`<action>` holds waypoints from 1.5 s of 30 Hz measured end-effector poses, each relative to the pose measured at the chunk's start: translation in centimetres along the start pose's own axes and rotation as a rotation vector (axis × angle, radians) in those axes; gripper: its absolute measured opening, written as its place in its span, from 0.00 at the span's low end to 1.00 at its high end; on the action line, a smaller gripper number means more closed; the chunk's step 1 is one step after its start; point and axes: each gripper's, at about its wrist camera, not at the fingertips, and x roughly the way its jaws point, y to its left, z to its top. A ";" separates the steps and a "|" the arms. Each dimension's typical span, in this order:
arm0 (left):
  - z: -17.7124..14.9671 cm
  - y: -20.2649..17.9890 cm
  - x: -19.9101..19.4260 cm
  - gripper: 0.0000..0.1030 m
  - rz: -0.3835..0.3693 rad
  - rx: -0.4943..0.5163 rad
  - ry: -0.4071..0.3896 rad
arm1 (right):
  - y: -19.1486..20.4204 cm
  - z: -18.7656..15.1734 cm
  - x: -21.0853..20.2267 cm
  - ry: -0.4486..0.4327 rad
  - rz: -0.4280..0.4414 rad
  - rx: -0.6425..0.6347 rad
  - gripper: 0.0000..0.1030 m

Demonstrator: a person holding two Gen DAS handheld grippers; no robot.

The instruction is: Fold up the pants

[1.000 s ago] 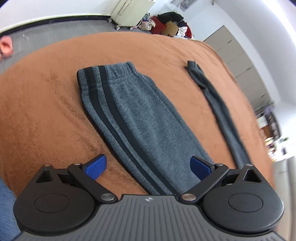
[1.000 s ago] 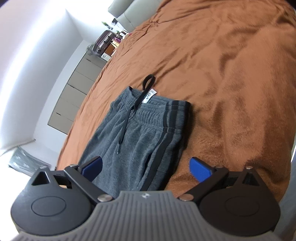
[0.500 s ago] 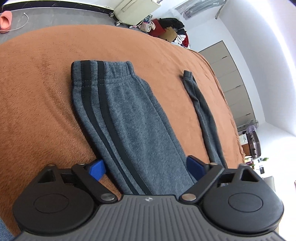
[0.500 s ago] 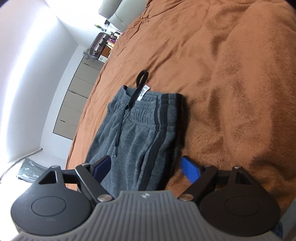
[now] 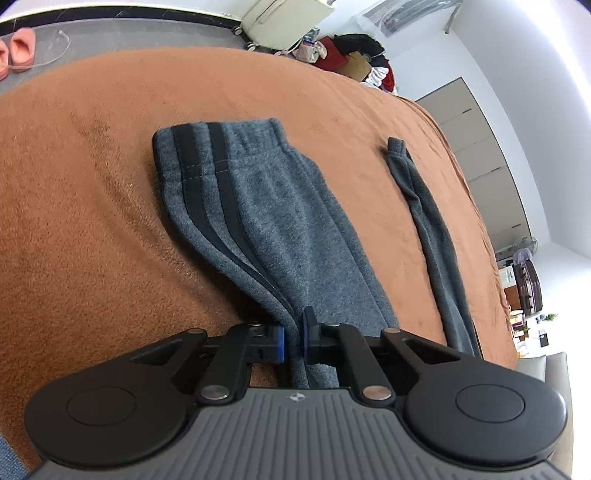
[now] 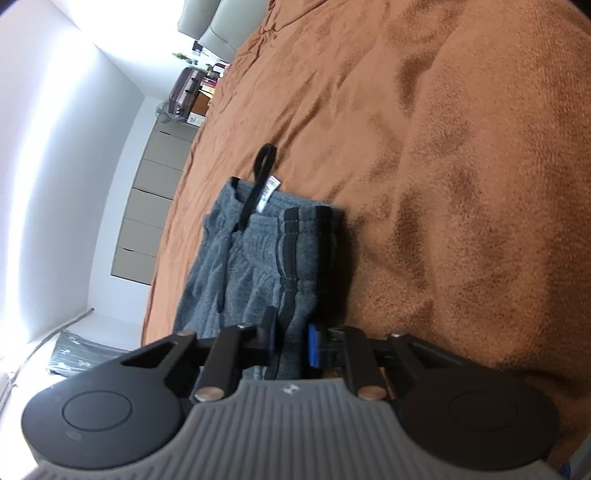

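Observation:
Grey sweatpants (image 5: 280,221) with black side stripes lie on a brown blanket (image 5: 92,221). The left wrist view shows a leg running to its ribbed end (image 5: 236,144). My left gripper (image 5: 294,338) is closing, and its blue pads pinch the striped edge, which bunches up between them. The right wrist view shows the waistband (image 6: 280,225) with a black drawstring (image 6: 258,177) and a white label (image 6: 270,189). My right gripper (image 6: 291,341) is closing too, with the striped side fold of the pants (image 6: 258,266) clamped between its pads.
A narrow grey strip of cloth (image 5: 428,236) lies to the right of the leg. Beyond the bed are pink slippers (image 5: 18,48), a cream case (image 5: 280,18), a heap of clothes and boxes (image 5: 354,55) and grey drawer fronts (image 6: 147,206).
Both grippers stood open over the pants before. They have sunk onto the cloth, and the jaws have come together on the striped edge, puckering it.

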 end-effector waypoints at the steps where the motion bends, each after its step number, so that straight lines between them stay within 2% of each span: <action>1: 0.0 0.0 -0.4 0.07 0.000 0.016 -0.002 | 0.0 0.1 -0.1 0.000 0.005 -0.003 0.09; 5: 0.8 -0.7 -0.9 0.06 -0.030 0.014 0.000 | 0.9 0.4 -0.4 0.005 0.008 -0.014 0.07; 10: 1.7 -1.3 -1.8 0.06 -0.107 -0.020 -0.013 | 2.3 0.7 -1.0 0.002 0.064 -0.008 0.06; 14: 1.9 -1.4 -1.9 0.06 -0.126 -0.033 -0.005 | 2.6 0.6 -0.9 0.001 0.087 0.015 0.06; 18: 2.5 -1.6 -2.1 0.06 -0.124 -0.060 0.020 | 2.8 0.6 -1.0 0.005 0.092 0.031 0.06; 27: 4.3 -6.8 -2.0 0.06 -0.136 0.011 0.043 | 7.0 1.7 -1.1 0.014 0.099 0.029 0.03; 30: 5.0 -8.2 -1.3 0.06 -0.145 0.006 0.044 | 8.6 2.2 -0.4 0.026 0.104 0.022 0.03; 35: 6.3 -10.7 0.2 0.06 -0.146 -0.005 0.052 | 10.1 3.8 0.7 0.013 0.142 0.085 0.03; 45: 7.8 -16.6 4.4 0.06 -0.090 0.047 0.102 | 14.8 6.4 4.4 0.011 0.163 0.111 0.03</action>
